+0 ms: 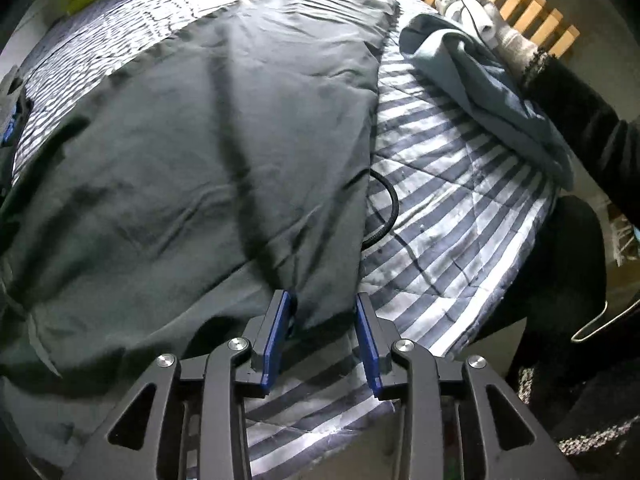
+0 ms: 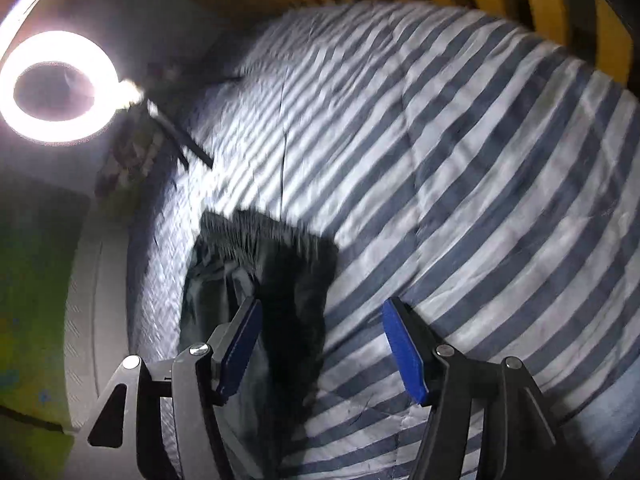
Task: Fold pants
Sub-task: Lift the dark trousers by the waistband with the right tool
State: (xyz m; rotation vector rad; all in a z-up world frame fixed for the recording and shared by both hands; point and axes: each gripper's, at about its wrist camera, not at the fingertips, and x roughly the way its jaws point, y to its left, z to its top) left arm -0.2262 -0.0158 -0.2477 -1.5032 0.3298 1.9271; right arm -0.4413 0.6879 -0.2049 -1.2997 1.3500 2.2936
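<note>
1. We see the dark pants point(image 1: 192, 152) spread across the striped quilt point(image 1: 460, 184), hem near its edge.
2. Our left gripper point(image 1: 322, 312) stands parted around that hem, pads not pressing.
3. Our right gripper point(image 2: 320, 320) gapes wide, gripping nothing.

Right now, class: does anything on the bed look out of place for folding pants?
Yes. A black cable snakes out from under the pants onto the striped quilt; part of it lies beneath the fabric. A blue-grey garment sits crumpled beside them.
</note>
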